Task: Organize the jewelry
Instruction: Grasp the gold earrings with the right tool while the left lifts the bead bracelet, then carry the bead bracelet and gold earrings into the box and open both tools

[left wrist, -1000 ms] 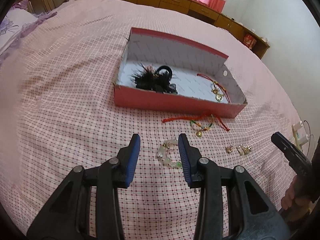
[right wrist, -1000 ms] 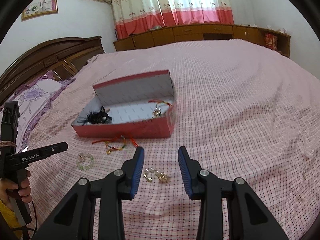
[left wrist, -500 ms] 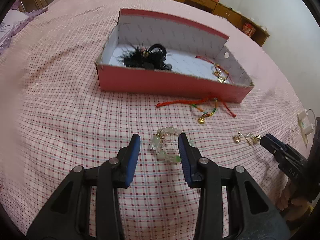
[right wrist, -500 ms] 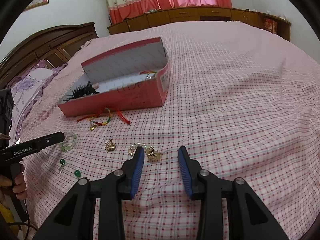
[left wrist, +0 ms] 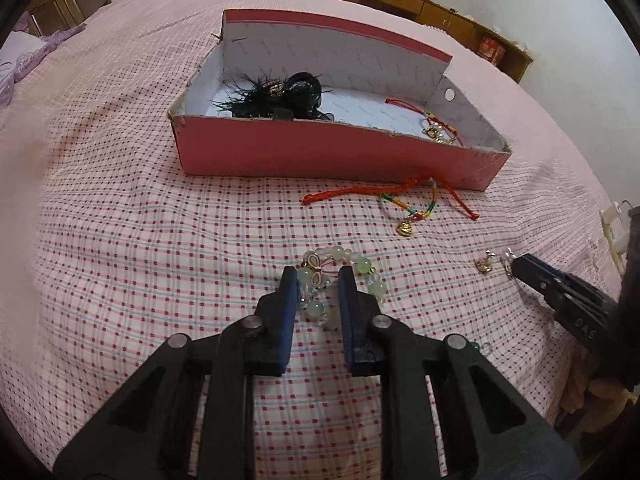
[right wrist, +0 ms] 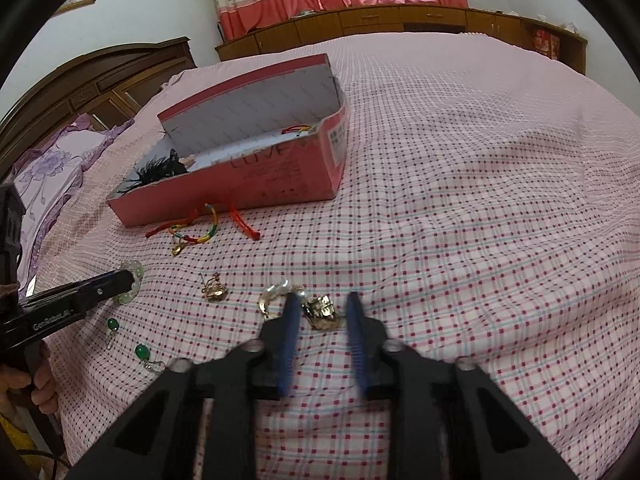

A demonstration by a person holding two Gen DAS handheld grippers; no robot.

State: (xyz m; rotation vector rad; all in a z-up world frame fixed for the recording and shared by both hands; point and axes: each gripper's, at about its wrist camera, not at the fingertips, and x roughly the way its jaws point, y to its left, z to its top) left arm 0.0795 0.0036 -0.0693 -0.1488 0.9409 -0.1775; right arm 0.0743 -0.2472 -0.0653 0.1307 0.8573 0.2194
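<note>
On the pink checked bedspread [left wrist: 160, 240], the left gripper [left wrist: 318, 280] is closing its blue pads around one side of the pale green bead bracelet [left wrist: 340, 280], while the right gripper [right wrist: 322, 306] is closing on a small gold ornament [right wrist: 322, 312] between its pads, neither visibly clenched yet. An open pink cardboard box [left wrist: 320, 152], holding a black feathery hairpiece [left wrist: 276, 96] and a red cord charm [left wrist: 436, 128], lies beyond. Between it and the grippers lies a red and multicoloured cord bracelet [left wrist: 404, 204]; a second gold earring [right wrist: 216, 290], a pearl-and-gold earring [right wrist: 274, 296] and two green drop earrings [right wrist: 128, 340] lie near.
</note>
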